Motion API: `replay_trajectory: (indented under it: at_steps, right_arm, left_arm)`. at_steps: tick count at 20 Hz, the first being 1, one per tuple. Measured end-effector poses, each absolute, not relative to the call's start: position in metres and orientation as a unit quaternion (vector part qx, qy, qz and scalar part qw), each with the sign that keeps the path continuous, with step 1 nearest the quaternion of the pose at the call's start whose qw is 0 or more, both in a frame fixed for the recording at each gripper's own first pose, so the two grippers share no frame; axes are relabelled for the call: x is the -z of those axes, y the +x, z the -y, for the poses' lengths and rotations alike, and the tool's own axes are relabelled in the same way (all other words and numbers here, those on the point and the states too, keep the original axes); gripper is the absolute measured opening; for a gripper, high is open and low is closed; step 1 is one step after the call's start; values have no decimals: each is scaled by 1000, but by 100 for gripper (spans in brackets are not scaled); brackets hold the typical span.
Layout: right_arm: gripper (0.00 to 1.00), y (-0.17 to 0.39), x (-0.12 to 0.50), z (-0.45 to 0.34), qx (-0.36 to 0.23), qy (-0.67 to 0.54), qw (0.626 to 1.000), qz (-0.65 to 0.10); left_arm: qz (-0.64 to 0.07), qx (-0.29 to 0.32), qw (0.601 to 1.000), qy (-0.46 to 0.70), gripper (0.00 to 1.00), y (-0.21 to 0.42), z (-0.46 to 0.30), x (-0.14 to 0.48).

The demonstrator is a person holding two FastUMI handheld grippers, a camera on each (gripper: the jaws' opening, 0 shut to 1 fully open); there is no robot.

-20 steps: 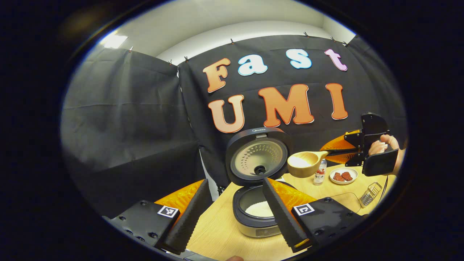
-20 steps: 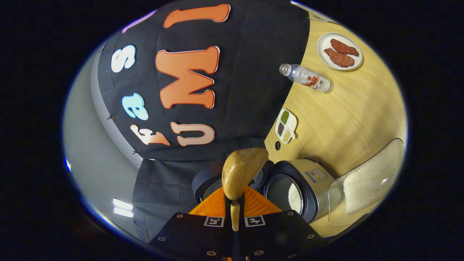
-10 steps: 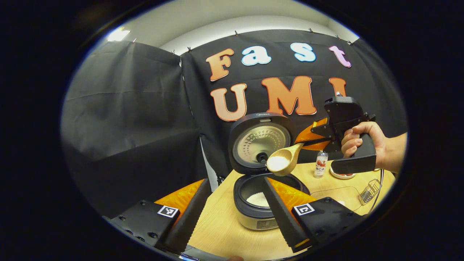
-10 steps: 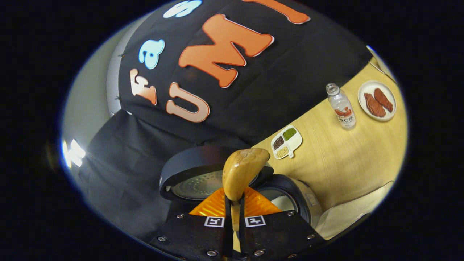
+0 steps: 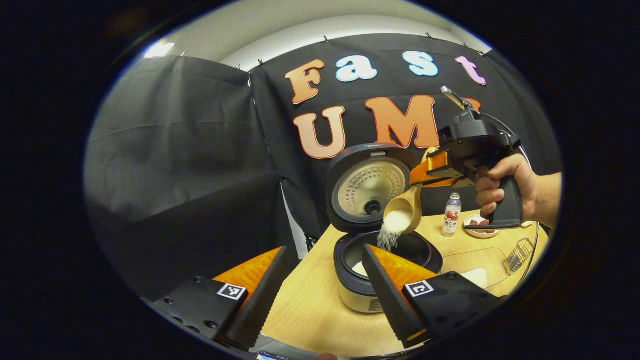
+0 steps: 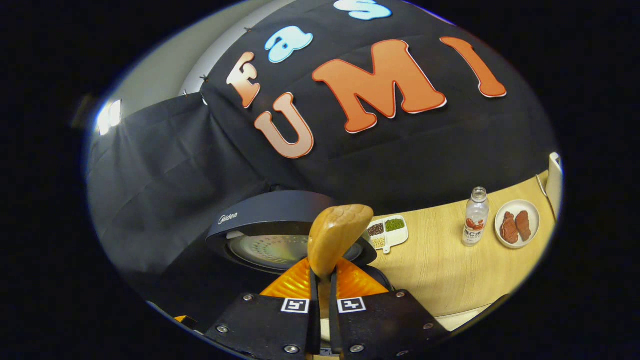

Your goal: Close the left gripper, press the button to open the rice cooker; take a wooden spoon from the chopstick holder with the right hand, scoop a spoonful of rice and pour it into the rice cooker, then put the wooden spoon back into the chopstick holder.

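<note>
- Two grippers, two states: the right gripper [image 6: 320, 280] has both fingers pressed on the wooden spoon [image 5: 404, 214] handle; the left gripper [image 5: 320, 290] stands wide apart, holding nothing.
- Rice [image 5: 392, 227] streams from the tilted bowl into the open rice cooker [image 5: 385, 260], near the tabletop's back edge.
- Recommended: keep the bowl over the pot's middle; tip slowly until emptied.
- Left gripper view shows the falling grains; right gripper view shows the spoon's back and a sectioned dish [image 6: 387, 232].

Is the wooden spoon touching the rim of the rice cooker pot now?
Apart. In the left gripper view the wooden spoon hangs tilted above the rice cooker, with rice falling through the gap.
</note>
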State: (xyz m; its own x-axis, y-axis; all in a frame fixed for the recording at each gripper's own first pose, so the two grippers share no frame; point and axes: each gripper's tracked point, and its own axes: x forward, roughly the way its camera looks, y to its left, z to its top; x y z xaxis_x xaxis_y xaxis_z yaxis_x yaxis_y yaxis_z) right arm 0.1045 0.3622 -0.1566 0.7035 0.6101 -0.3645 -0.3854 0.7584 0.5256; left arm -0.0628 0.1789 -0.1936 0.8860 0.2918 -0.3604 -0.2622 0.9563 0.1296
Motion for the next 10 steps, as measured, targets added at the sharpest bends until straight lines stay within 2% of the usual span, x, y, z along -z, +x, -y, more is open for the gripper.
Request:
replay_trajectory:
  at_steps: [1,3,6,10]
  right_arm:
    - [6,104,154,-362,-280,199,902,-261]
    - [6,102,147,-363,-288,177,909,-245]
    - [6,98,135,-362,-296,140,920,-215]
    - [6,90,115,-370,-322,93,926,-172]
  left_arm:
    - [-192,-142,970,37,99,-63,-178,195]
    - [-192,-142,970,37,100,-63,-178,194]
    - [-192,-140,971,39,100,-63,-176,194]
    - [-190,-138,971,41,94,-63,-172,192]
